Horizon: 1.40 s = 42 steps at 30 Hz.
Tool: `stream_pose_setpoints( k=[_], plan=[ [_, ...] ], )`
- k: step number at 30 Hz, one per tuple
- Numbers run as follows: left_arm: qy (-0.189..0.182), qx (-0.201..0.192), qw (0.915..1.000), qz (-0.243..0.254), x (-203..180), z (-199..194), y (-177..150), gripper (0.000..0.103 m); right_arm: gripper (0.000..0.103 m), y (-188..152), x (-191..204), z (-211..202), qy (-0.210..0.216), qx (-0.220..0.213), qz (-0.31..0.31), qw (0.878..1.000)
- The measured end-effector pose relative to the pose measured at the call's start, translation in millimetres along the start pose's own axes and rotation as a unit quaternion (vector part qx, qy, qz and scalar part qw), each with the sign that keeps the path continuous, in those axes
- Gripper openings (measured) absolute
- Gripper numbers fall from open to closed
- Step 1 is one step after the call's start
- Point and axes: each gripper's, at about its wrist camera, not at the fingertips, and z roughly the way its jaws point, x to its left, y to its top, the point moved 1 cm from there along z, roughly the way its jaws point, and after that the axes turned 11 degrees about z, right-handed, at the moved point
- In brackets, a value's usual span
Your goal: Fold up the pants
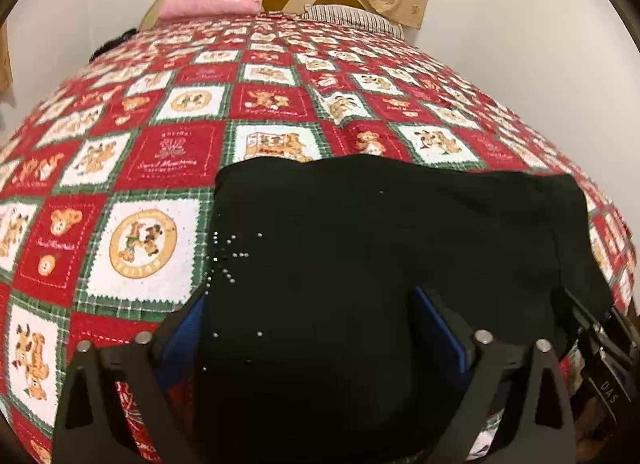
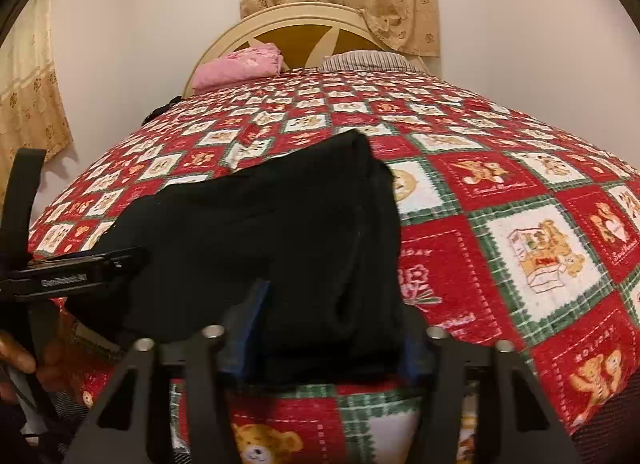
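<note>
The black pants (image 1: pixel 380 248) lie near the foot edge of the bed (image 1: pixel 152 167), already doubled into a squat rectangle with layered edges showing on one side. The left tool (image 1: pixel 312 328) stands wide, straddling the cloth without pinching it. The right tool (image 2: pixel 328 328) is narrower around the near fold; whether its pads press I cannot tell. Probably 1 last fold or a smoothing remains.

You've got warm, even indoor light, soft overall; the black pants (image 1: pixel 360 264) swallow detail, the fisheye bends the bed (image 2: pixel 520 223), corners go dark.
</note>
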Motion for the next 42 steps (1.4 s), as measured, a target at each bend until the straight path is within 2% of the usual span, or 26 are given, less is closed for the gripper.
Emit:
stream_pose_setpoints(
  k=[3, 5, 8, 13, 18, 23, 34, 42],
  plan=[
    [-0.002, -0.004, 1.0, 0.005, -2.9, -2.8, 1.7, 0.083, 0.051, -1.8, 0.9, -0.7, -0.003, -0.007, -0.002, 1.0],
    [-0.005, -0.005, 0.9999, 0.014, -7.2, -4.5, 3.2, 0.07, 0.051, -1.7, -0.6, -0.3, -0.003, -0.009, -0.003, 1.0],
    [-0.005, -0.006, 0.9998, 0.02, -13.3, -5.8, 4.6, 0.058, 0.051, -2.5, -0.3, 0.4, -0.003, -0.011, -0.005, 1.0],
    [-0.006, -0.008, 0.9998, 0.016, -14.6, -5.5, 4.9, 0.053, 0.051, -2.8, 0.2, 0.7, -0.003, -0.012, -0.006, 1.0],
    [0.001, -0.016, 0.9996, 0.025, -20.7, -7.8, 4.6, 0.043, 0.051, -3.7, 3.0, -0.8, -0.007, -0.016, -0.01, 1.0],
    [-0.003, -0.023, 0.9995, 0.02, -18.7, -11.7, 4.9, 0.033, 0.042, -4.8, 18.0, -5.4, -0.027, -0.03, -0.045, 0.998],
    [-0.022, -0.032, 0.9992, 0.006, -12.9, -23.7, 4.1, 0.028, 0.032, 2.9, 31.7, -17.3, -0.026, -0.04, -0.054, 0.997],
    [-0.03, -0.041, 0.9987, 0.003, -7.1, -32.0, 2.9, 0.027, 0.031, 6.4, 44.3, -27.5, -0.018, -0.049, -0.054, 0.997]
  ],
)
